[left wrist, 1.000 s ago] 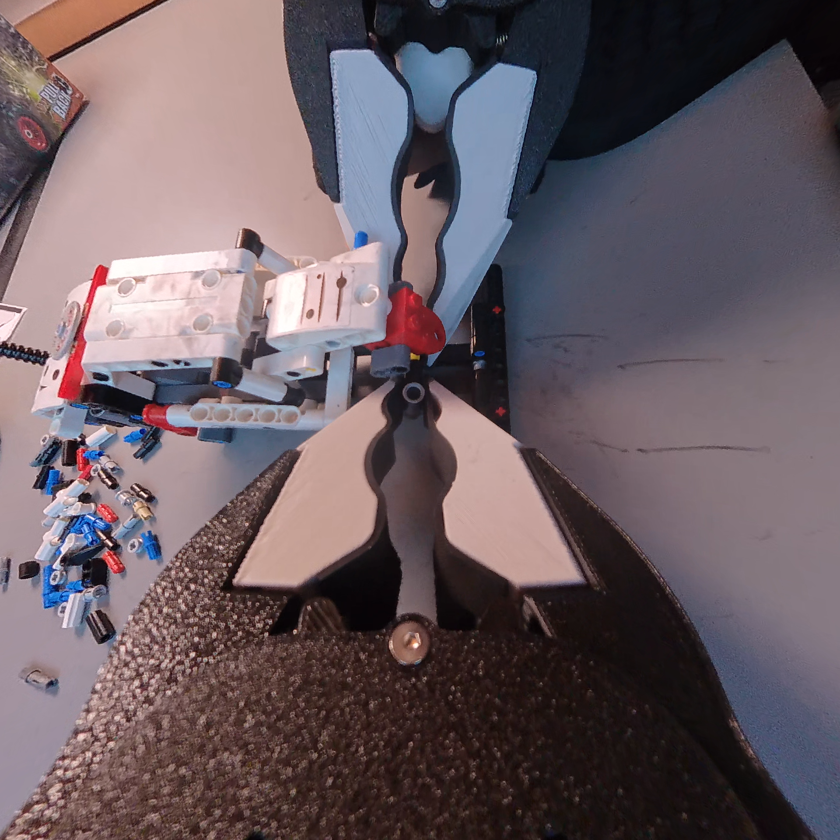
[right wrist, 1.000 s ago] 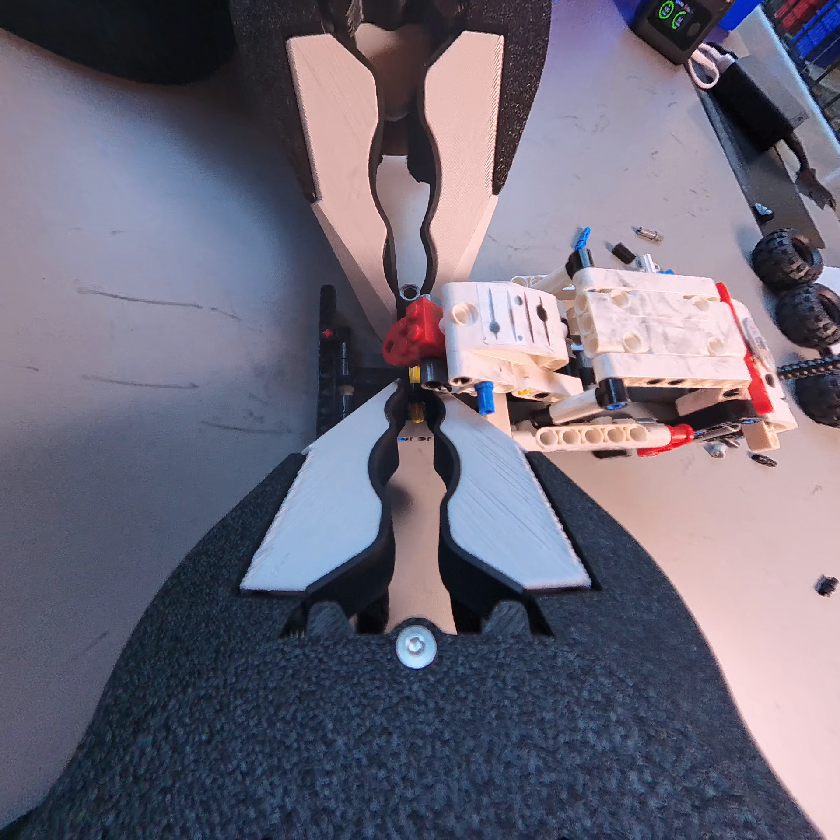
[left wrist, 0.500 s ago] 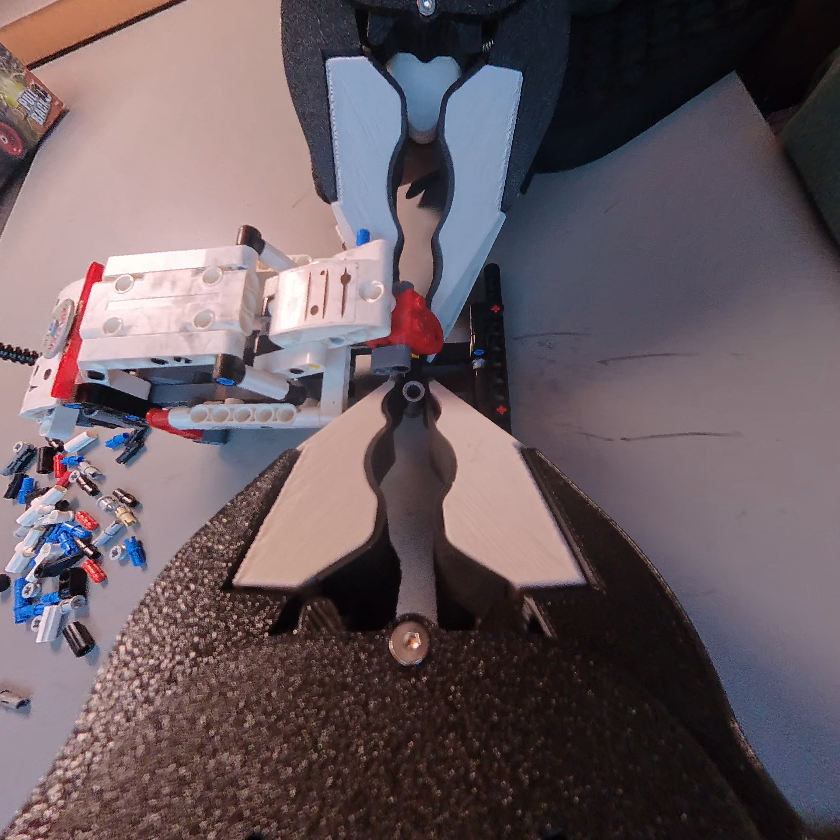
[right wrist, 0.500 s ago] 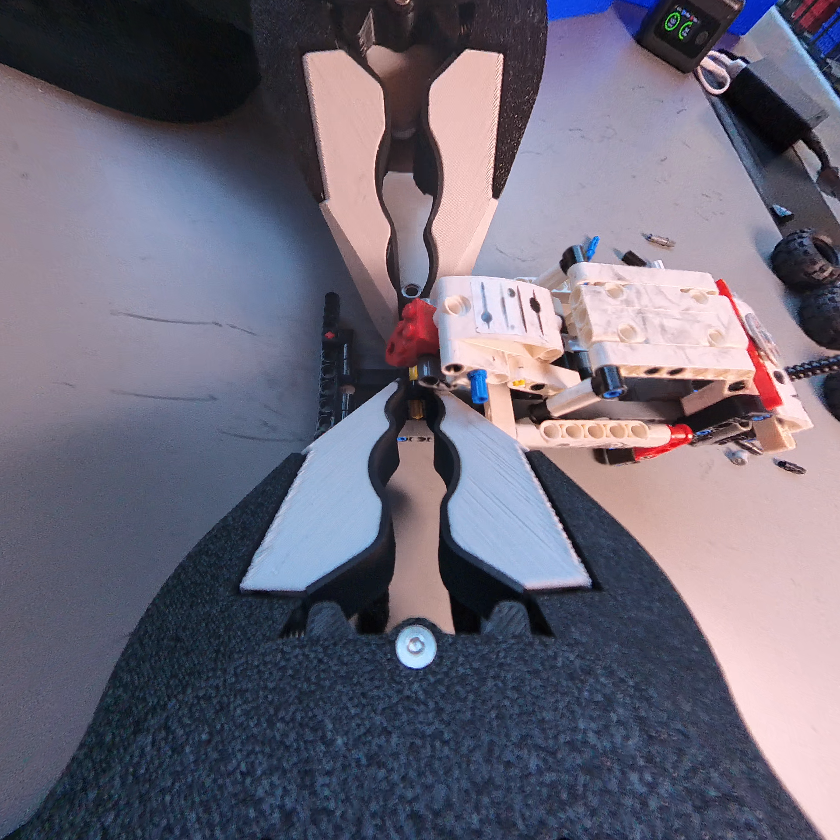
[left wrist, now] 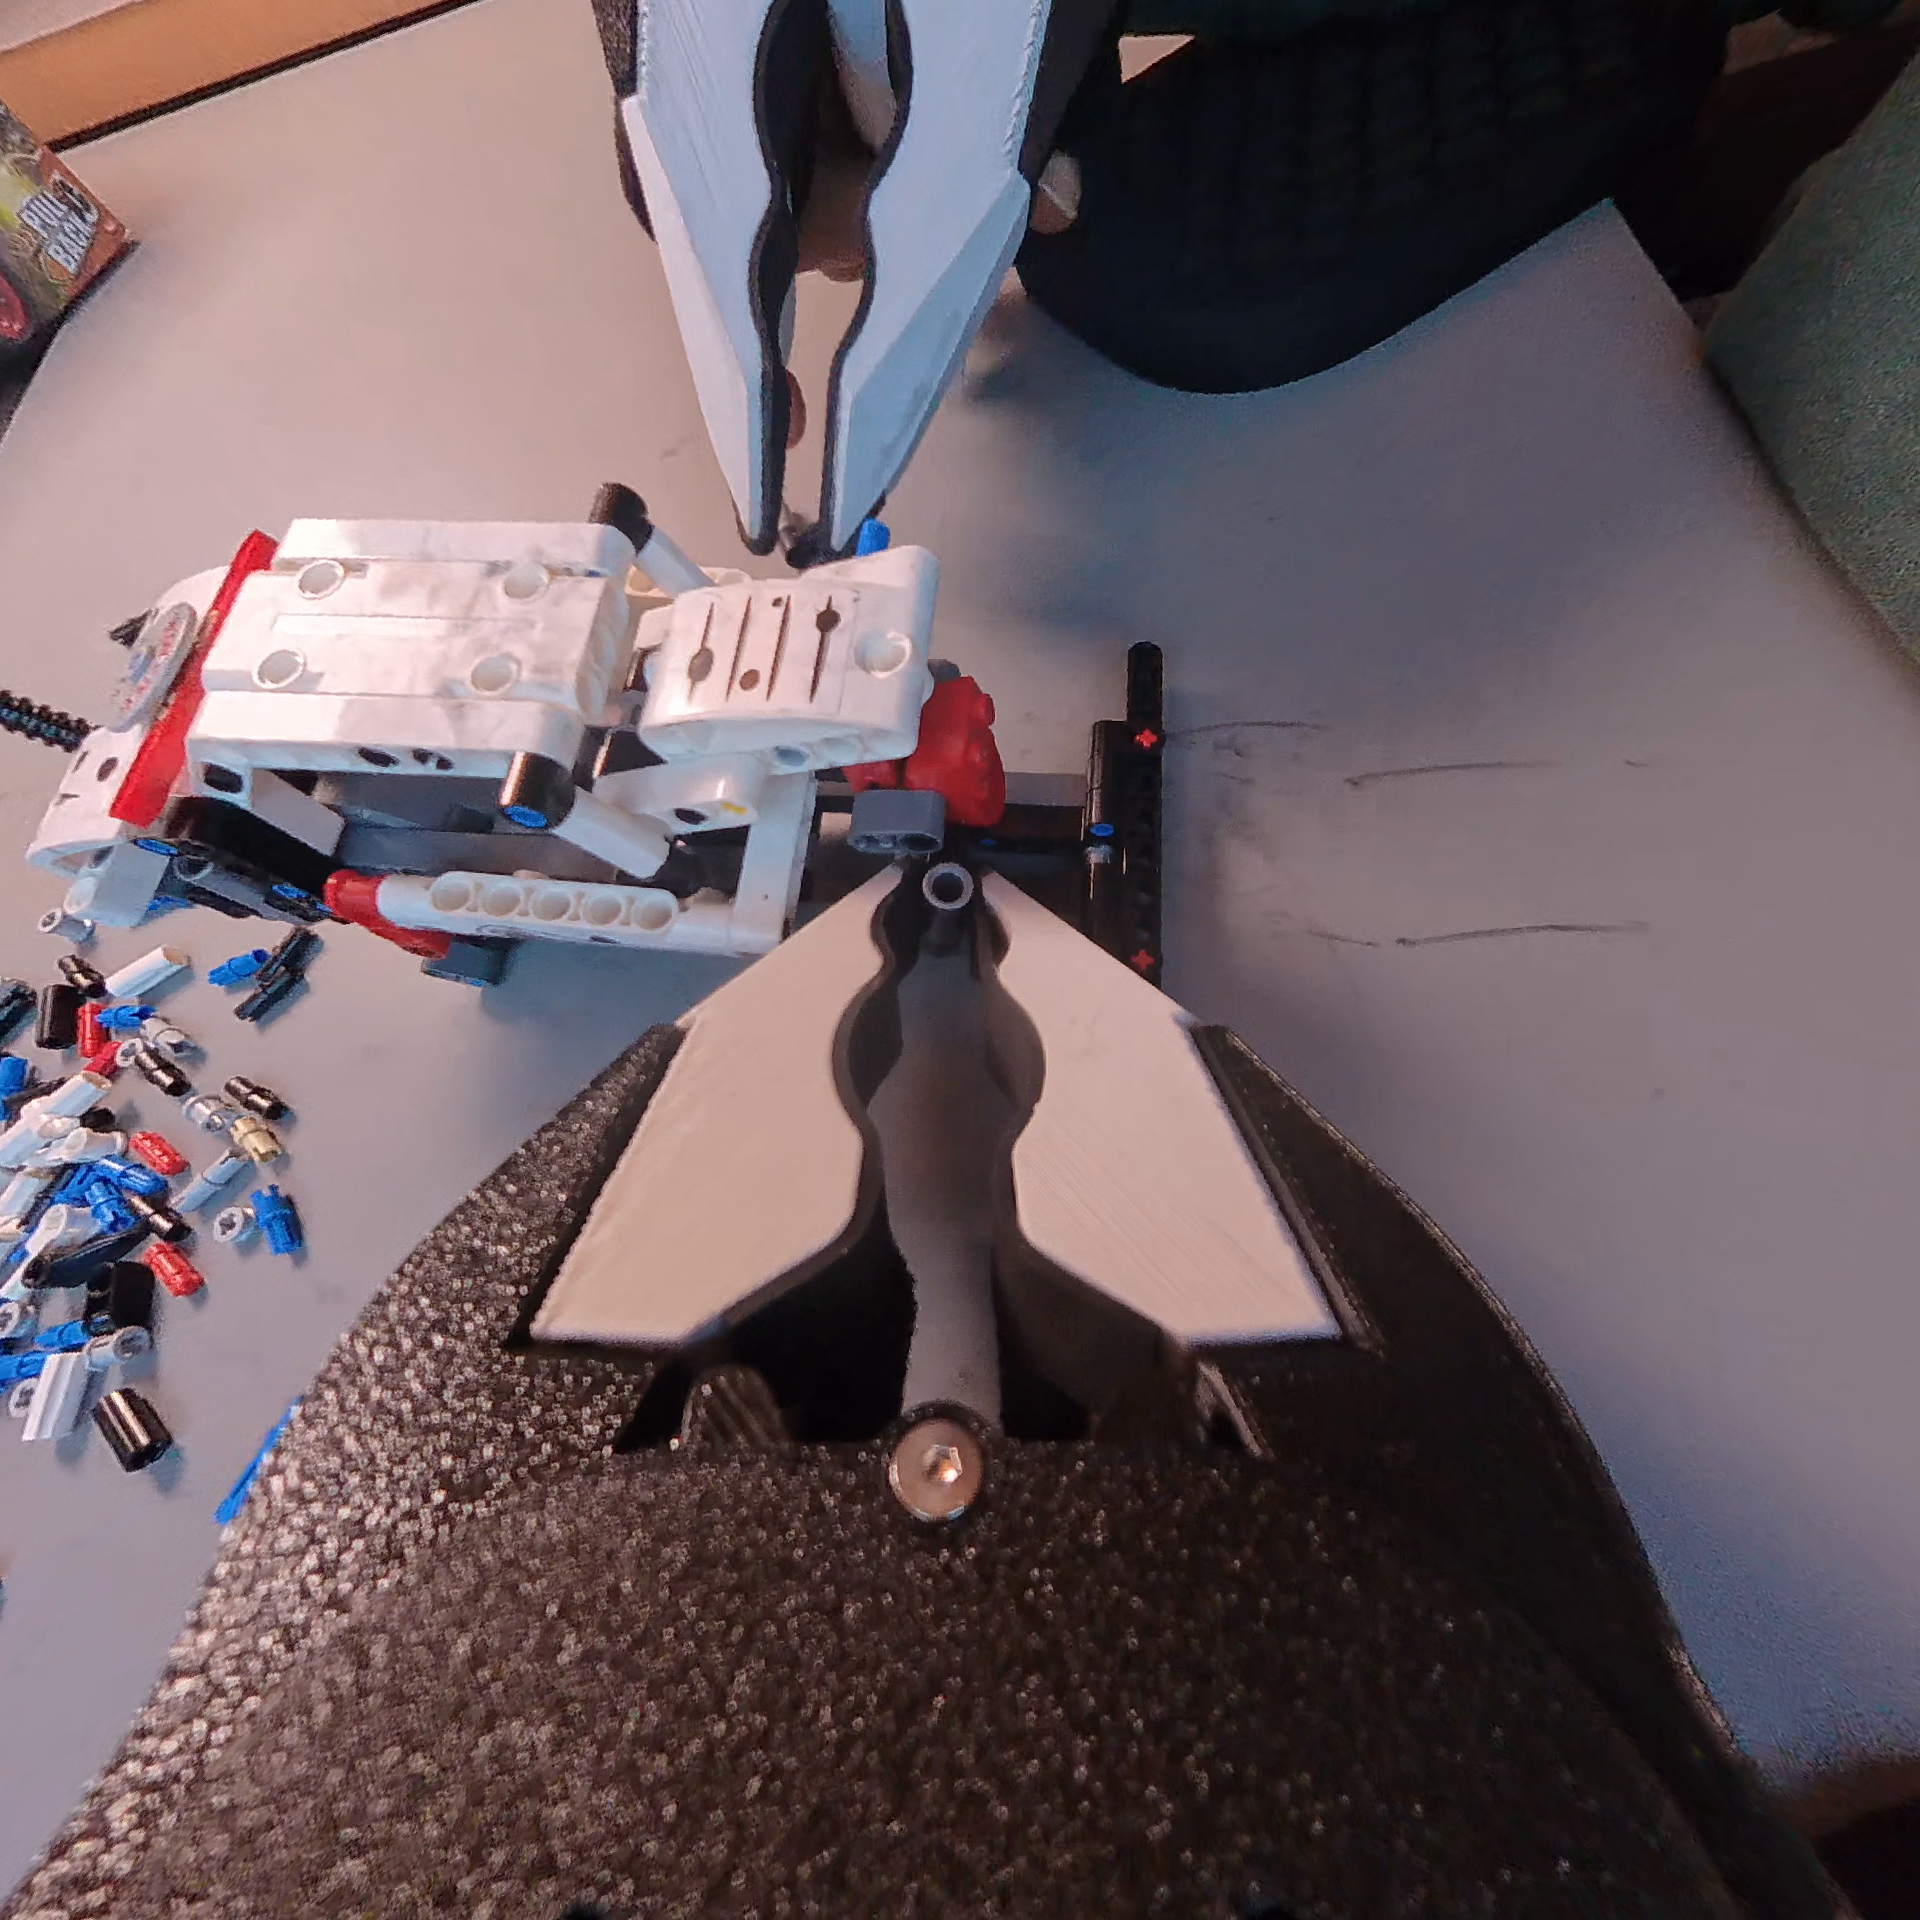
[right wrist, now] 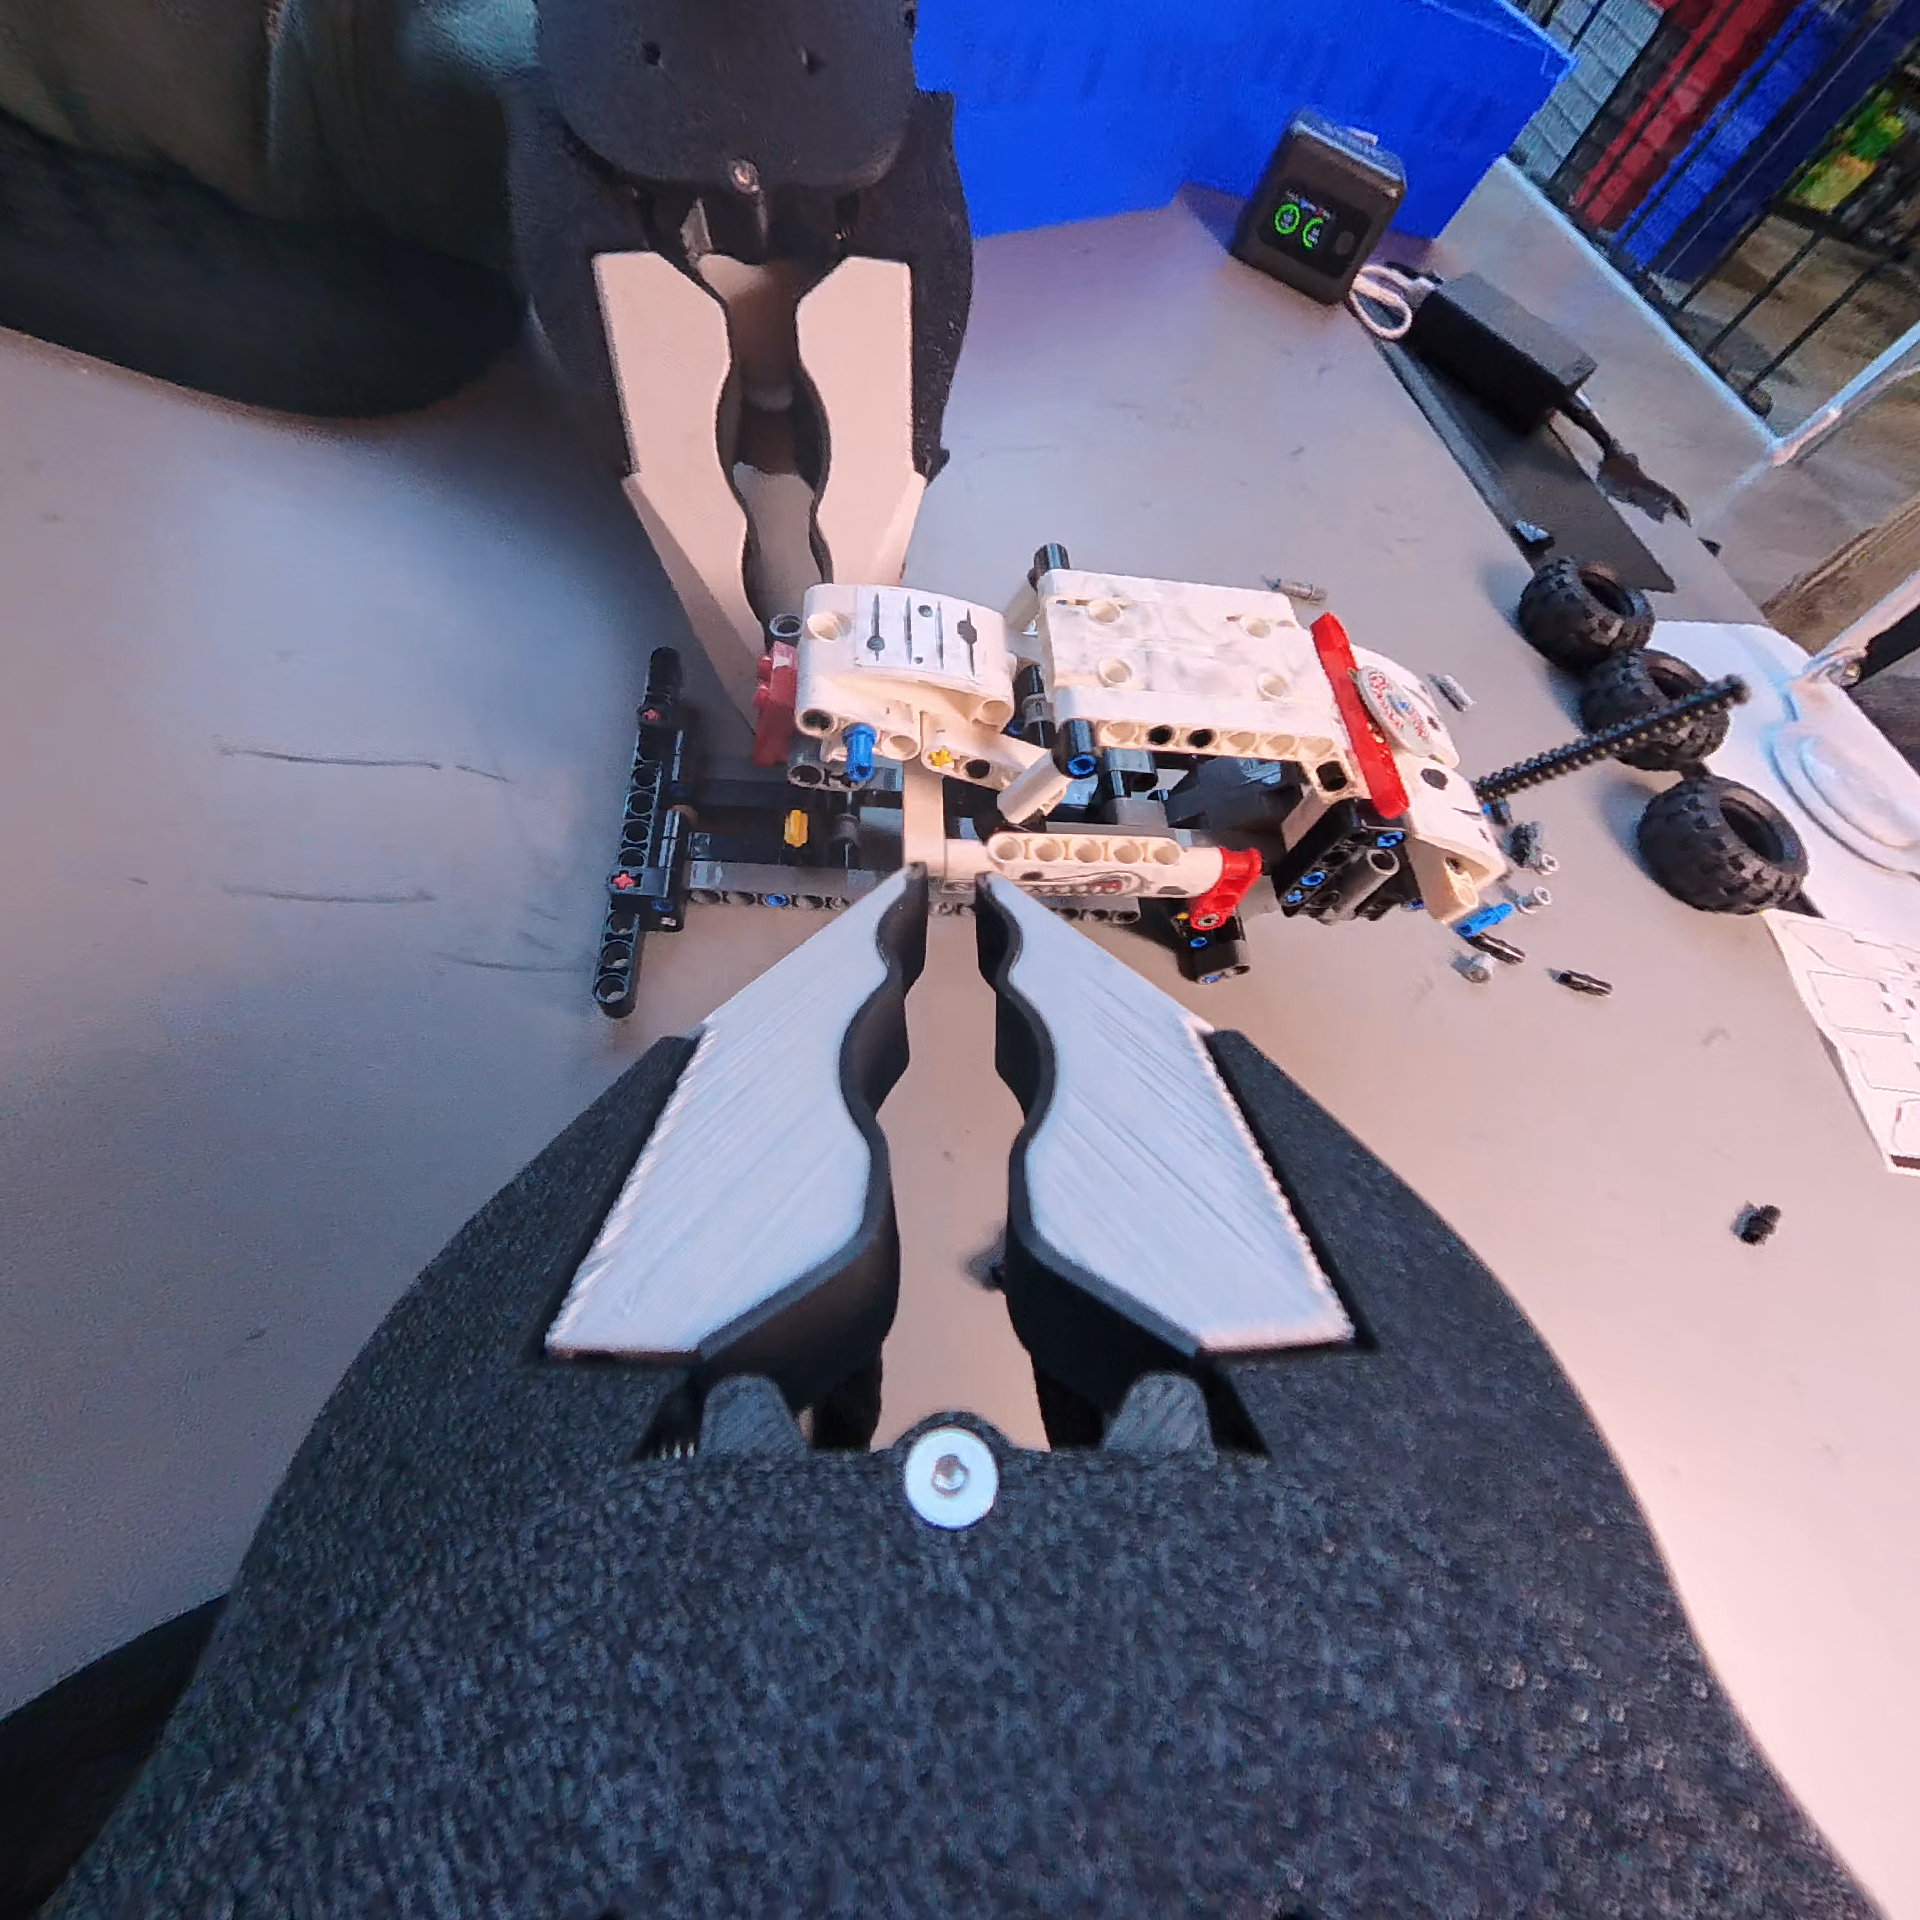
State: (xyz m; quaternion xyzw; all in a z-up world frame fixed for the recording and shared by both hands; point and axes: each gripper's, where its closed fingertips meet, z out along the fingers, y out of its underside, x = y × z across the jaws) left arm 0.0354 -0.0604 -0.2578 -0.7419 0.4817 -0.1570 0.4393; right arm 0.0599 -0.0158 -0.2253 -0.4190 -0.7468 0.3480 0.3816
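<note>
Dozens of small pins [left wrist: 114,1174] in blue, black, white and red lie scattered at the left edge of the left wrist view, on a pale grey surface [left wrist: 1455,1039]. A printed box [left wrist: 42,249] shows partly in the upper left corner.

Right of the pins lies a half-built toy truck [left wrist: 468,727], white with red trim and no wheels on it. At its right end sit a red piece [left wrist: 956,743] and, past that, a black beam with holes [left wrist: 1127,810] lying crosswise.

The left tongs [left wrist: 940,899] come up from the bottom centre of the frame. Their tips are closed on a small grey ring [left wrist: 945,888] at the truck's right end, just below the red piece.

The right tongs [left wrist: 795,535] reach down from the top centre, their tips just above the truck's far edge, beside a blue pin [left wrist: 871,535]. The tips are almost together. Whether they pinch anything cannot be told.

In the right wrist view, the right tongs' tips sit just in front of the truck's near side. Farther right, three black tyres [right wrist: 1714,842] lie near the truck's end, with a white sheet [right wrist: 1860,1018] at the right edge. A small black device with green lights [right wrist: 1314,213] stands at the upper right, in front of a blue bin [right wrist: 1195,94].
</note>
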